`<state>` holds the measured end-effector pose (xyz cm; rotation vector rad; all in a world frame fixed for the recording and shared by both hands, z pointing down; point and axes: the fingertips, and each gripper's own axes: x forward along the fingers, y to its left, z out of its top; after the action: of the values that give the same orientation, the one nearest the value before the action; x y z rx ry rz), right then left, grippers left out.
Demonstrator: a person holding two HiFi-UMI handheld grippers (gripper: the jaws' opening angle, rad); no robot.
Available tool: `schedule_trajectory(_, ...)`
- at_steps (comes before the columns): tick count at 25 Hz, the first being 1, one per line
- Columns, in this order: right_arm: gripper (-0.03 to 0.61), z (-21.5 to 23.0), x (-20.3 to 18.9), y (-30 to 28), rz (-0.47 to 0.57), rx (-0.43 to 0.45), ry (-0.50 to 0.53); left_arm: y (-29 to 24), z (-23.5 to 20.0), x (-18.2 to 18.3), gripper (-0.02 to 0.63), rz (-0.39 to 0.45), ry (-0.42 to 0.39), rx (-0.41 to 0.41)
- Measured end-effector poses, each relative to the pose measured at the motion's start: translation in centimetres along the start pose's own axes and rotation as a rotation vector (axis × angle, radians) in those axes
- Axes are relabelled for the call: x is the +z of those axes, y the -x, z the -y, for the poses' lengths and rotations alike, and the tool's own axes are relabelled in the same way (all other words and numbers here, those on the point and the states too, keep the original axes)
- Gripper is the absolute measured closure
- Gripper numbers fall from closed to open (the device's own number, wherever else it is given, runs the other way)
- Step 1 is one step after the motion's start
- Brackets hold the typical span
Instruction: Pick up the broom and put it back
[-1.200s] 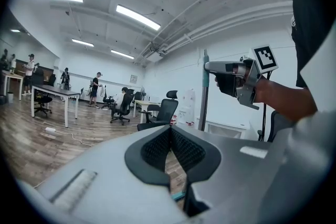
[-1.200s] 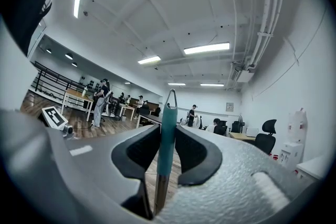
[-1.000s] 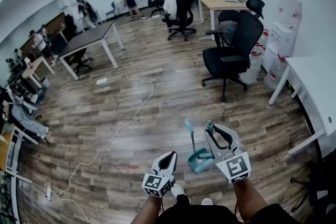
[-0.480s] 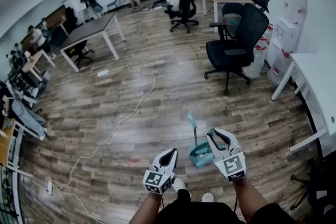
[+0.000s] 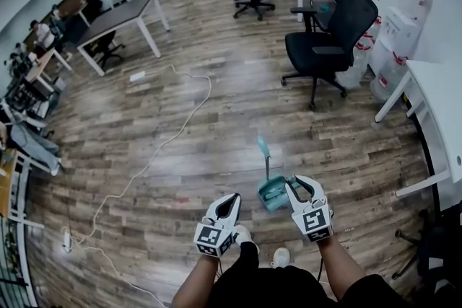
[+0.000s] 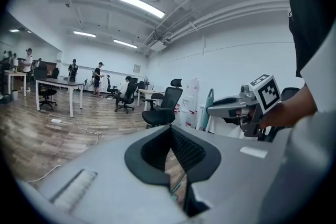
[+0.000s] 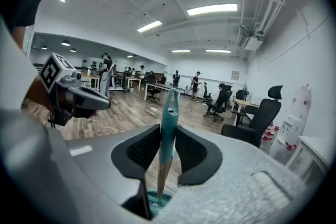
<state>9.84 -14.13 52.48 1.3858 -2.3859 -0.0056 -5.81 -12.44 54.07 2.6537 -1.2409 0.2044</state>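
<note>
In the right gripper view a teal broom handle (image 7: 169, 107) stands upright between the jaws of my right gripper (image 7: 167, 127), which is shut on it. The teal brush head (image 7: 157, 198) shows below the jaws. The head view shows the right gripper (image 5: 291, 182) just right of a teal dustpan (image 5: 273, 195) on the wooden floor, whose own handle (image 5: 264, 155) points up. My left gripper (image 5: 234, 197) hangs to the left of the dustpan, shut with nothing in it. In the left gripper view its jaw tips (image 6: 170, 131) meet.
A black office chair (image 5: 328, 47) stands ahead on the right, with water bottles (image 5: 393, 47) behind it. A white desk (image 5: 440, 119) runs along the right edge. A white cable (image 5: 166, 141) snakes over the floor on the left. Tables and people fill the far end.
Both grippers have come down. The right one sank more, carrying the broom closer to the dustpan. The head view has tilted further down.
</note>
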Motion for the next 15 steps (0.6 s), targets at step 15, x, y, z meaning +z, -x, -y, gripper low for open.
schedule_trajectory(15, 0.485, -1.8, -13.9, -0.4, -0.274, 0.061, 0.04, 0.2, 0.9, -3.9, 0.595, -0.093, -0.001, 0.005)
